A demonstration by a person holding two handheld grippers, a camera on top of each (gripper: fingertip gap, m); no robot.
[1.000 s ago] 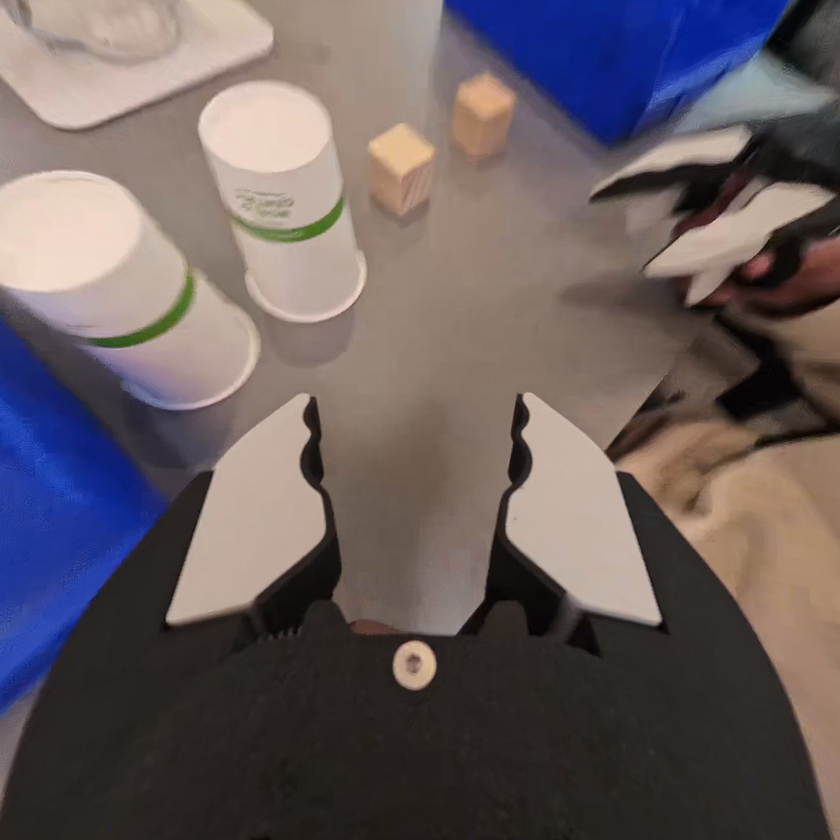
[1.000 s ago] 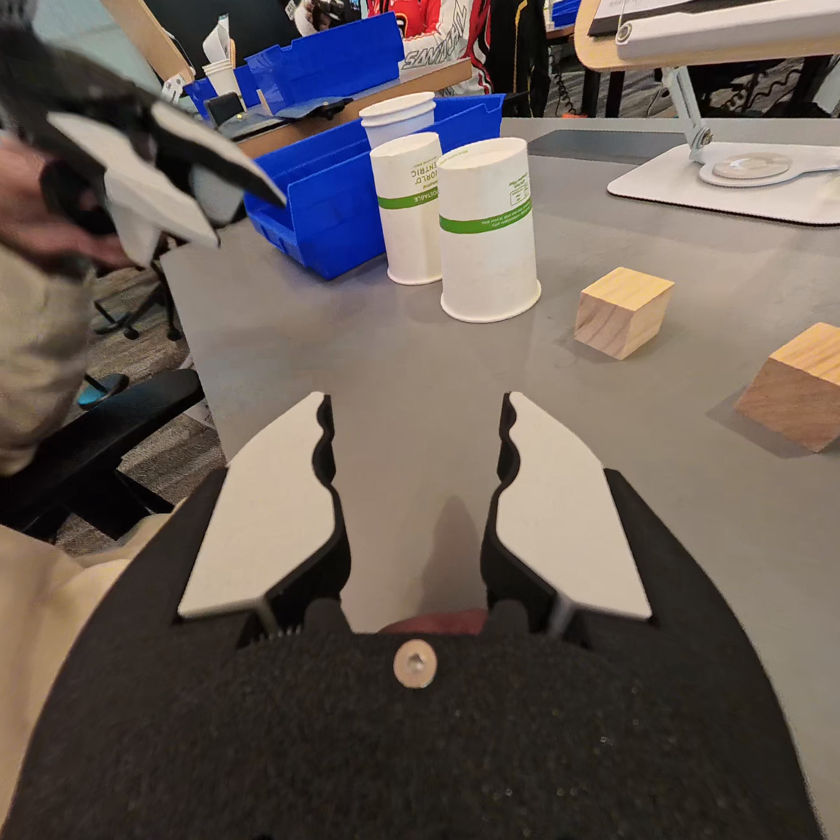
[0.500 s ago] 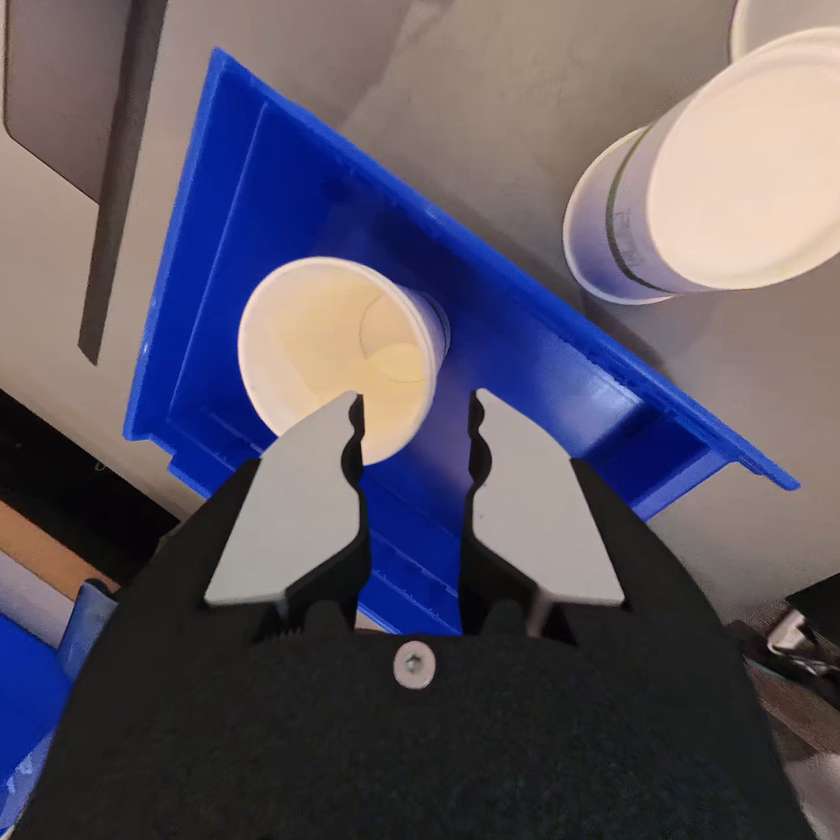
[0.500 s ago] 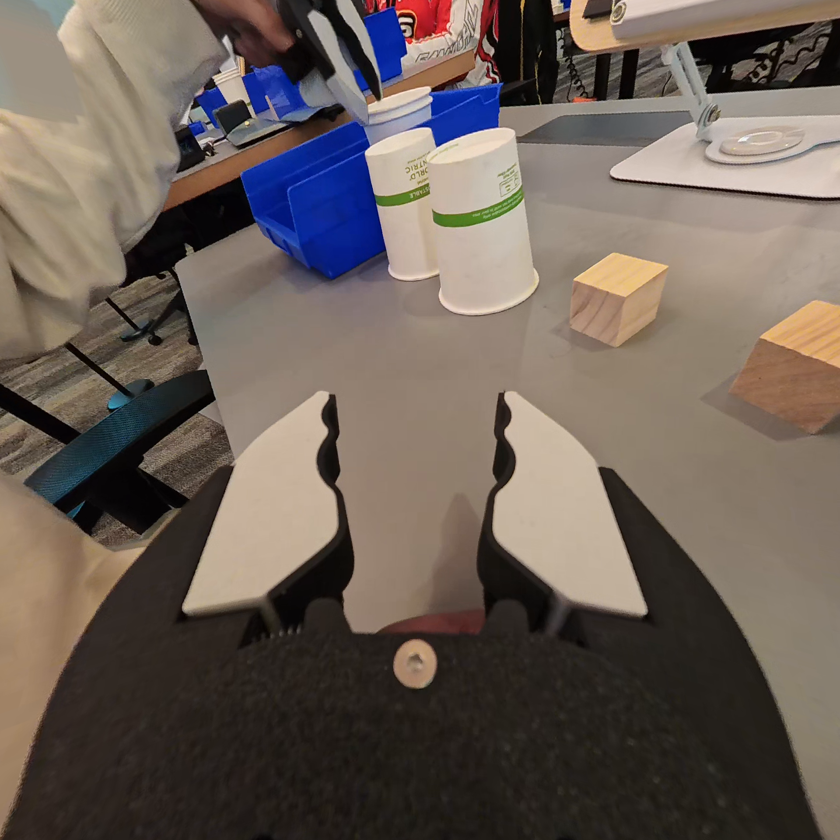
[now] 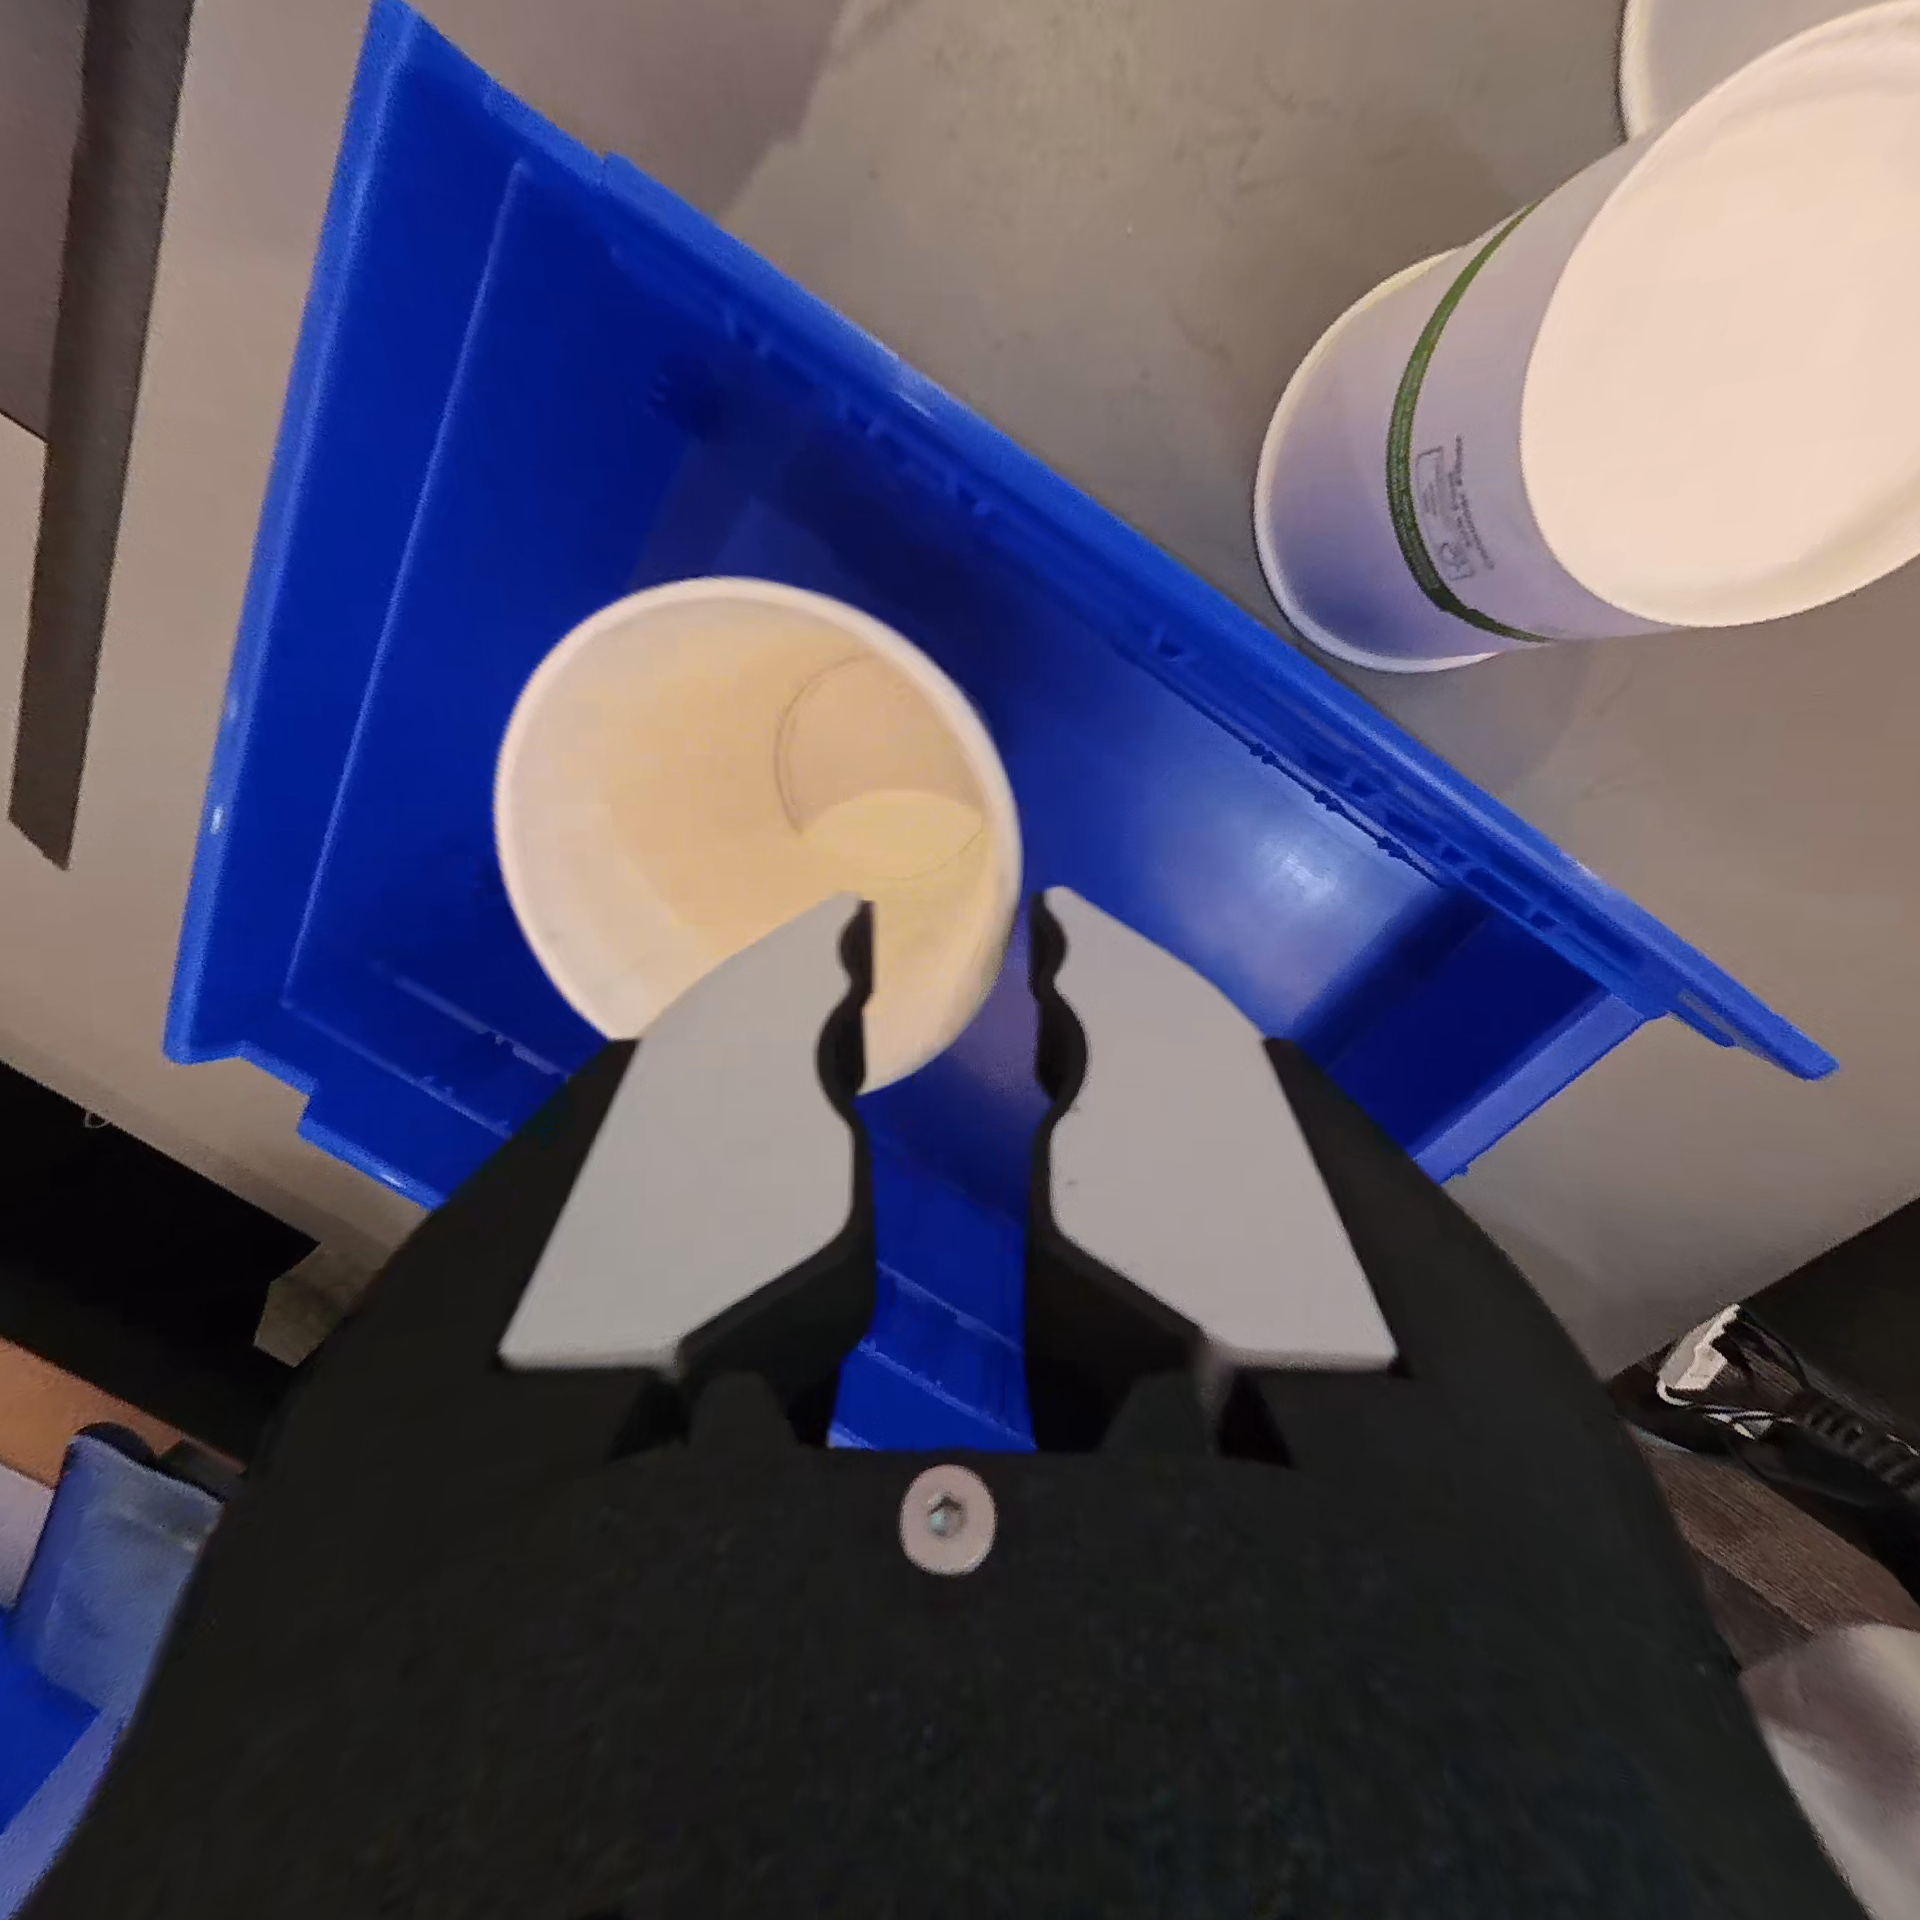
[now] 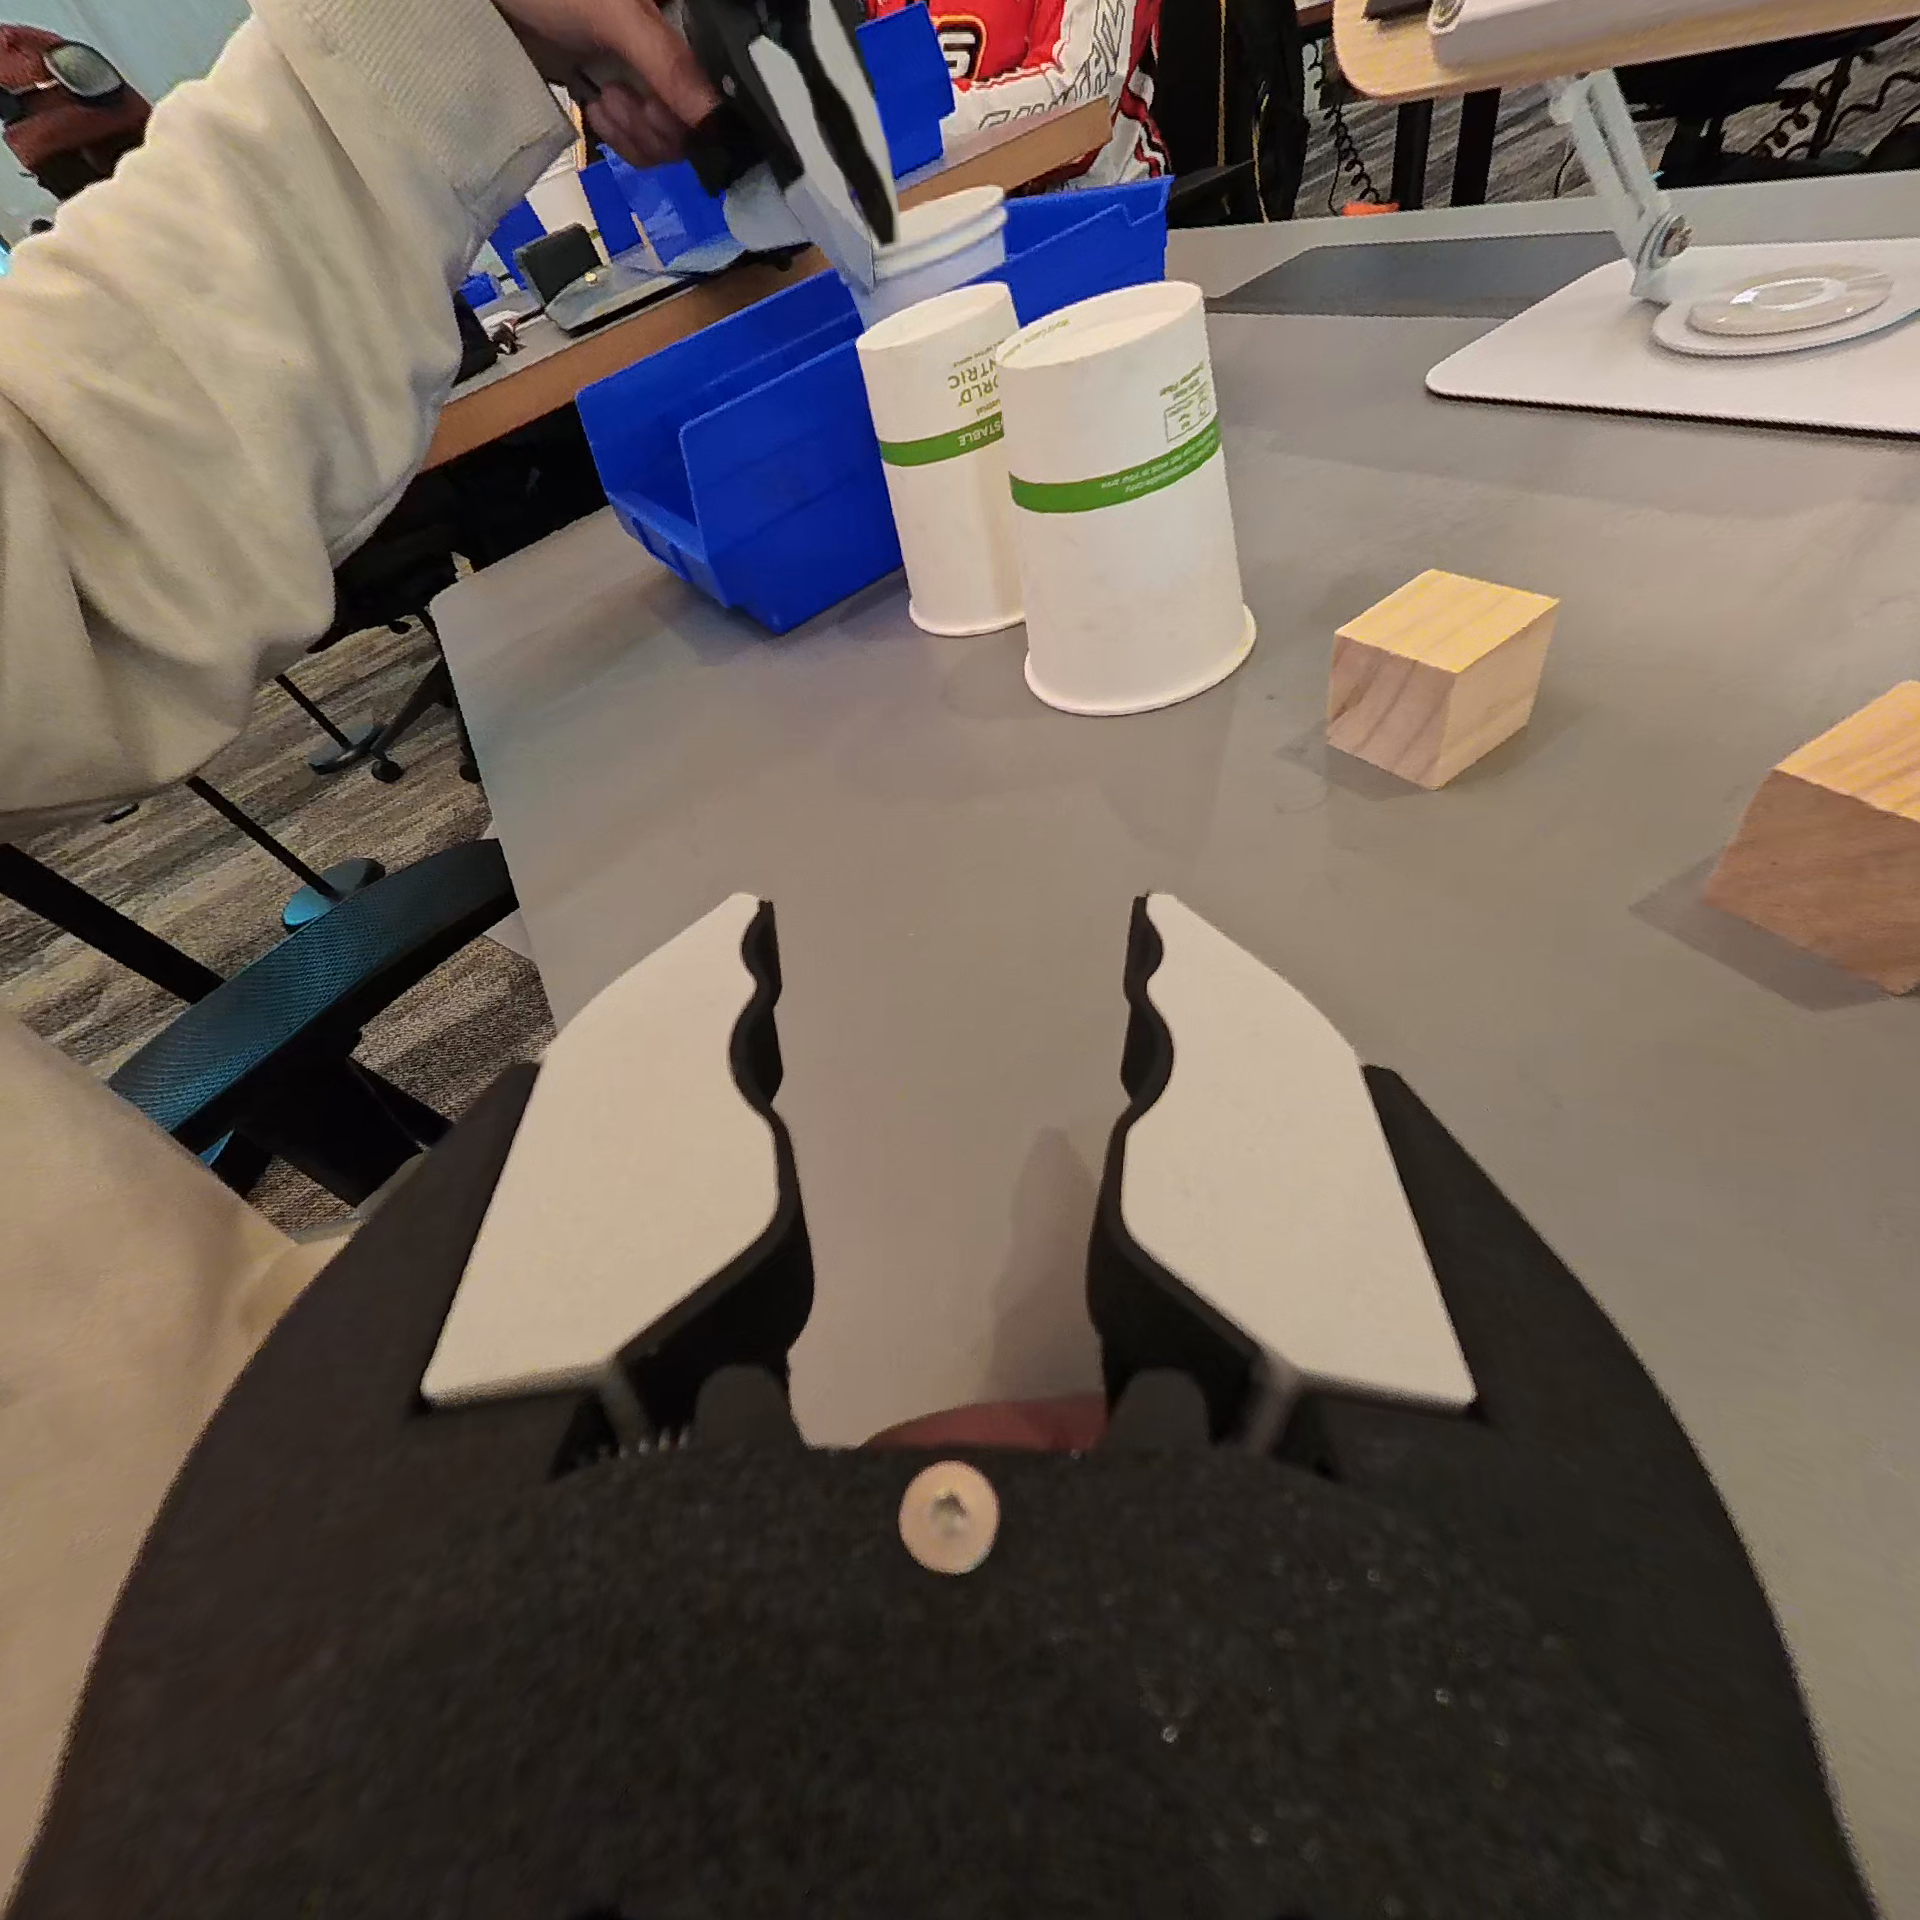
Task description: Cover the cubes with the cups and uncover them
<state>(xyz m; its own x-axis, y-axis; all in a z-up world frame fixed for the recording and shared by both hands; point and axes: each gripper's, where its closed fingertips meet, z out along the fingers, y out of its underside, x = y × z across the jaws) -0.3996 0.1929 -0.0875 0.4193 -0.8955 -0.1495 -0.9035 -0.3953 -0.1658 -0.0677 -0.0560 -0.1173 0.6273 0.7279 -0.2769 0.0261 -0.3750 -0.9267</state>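
An upright white paper cup (image 5: 727,810) stands mouth-up in a blue bin (image 5: 436,623). My left gripper (image 5: 951,914) points down at it, partly closed. One finger is inside the rim and the other outside, with a gap still around the cup wall. The right wrist view shows the left gripper (image 6: 862,239) at that cup (image 6: 951,244). Two upside-down white cups with green bands (image 6: 1127,540) (image 6: 951,499) stand by the bin. Two wooden cubes (image 6: 1439,675) (image 6: 1839,842) lie uncovered to their right. My right gripper (image 6: 951,914) is open and empty, low over the grey table (image 6: 935,790).
The blue bin (image 6: 769,499) sits at the table's far left corner. A white stand base (image 6: 1662,353) lies at the back right. A cream sleeve (image 6: 208,364) reaches across on the left. A dark office chair (image 6: 312,966) stands beside the table's left edge.
My left gripper swung from over the table to above the bin, came down over the upright cup's rim, and its jaws narrowed. My right gripper barely moved.
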